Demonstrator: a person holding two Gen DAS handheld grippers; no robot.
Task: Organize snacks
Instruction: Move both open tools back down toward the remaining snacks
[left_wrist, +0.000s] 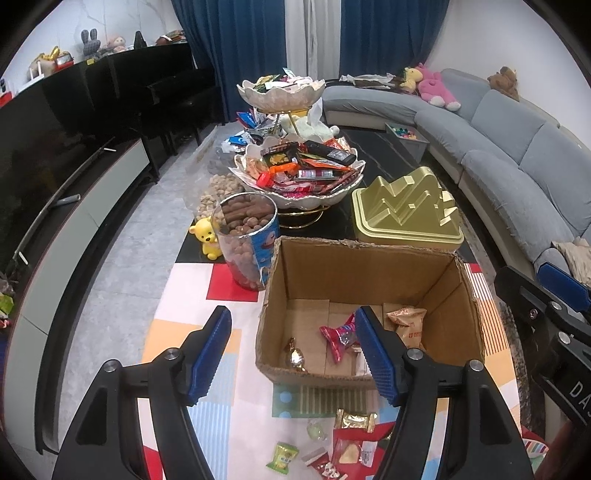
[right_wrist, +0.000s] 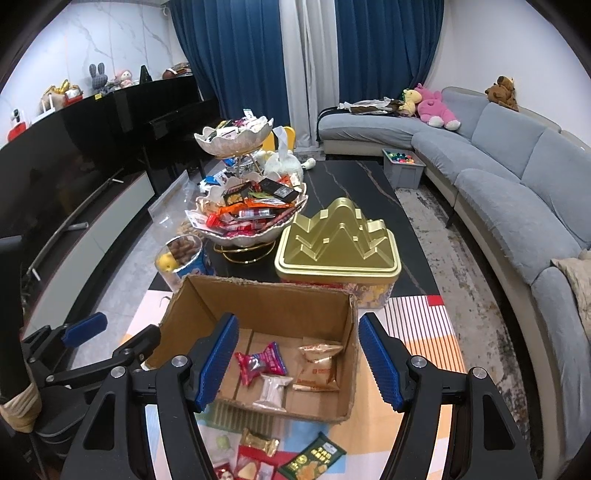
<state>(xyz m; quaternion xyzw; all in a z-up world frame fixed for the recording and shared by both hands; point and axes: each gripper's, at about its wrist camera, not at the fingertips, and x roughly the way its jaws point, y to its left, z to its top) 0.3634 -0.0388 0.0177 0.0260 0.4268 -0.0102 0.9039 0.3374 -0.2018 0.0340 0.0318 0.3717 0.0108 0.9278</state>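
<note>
Loose snacks (right_wrist: 258, 441) at bottom centre, outside cardboard box (right_wrist: 207, 306): still unsorted. Few packets (right_wrist: 260, 362) boxed, mid-frame. Left tool (left_wrist: 293, 354), right tool (right_wrist: 297, 360): both wide, empty. Task partly complete.

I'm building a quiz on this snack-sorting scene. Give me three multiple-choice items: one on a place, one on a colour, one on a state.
1. Where is the red candy packet?
A. inside the cardboard box
B. on the sofa
C. in the tiered bowl

2. What colour is the mountain-shaped lid?
A. silver
B. gold
C. green

3. How is the right gripper?
A. shut on a packet
B. open, empty
C. out of view

Answers: 1 A, it lies on the box floor. 2 B, the lid shines gold. 3 B, the jaws stand apart with nothing between them.
</note>
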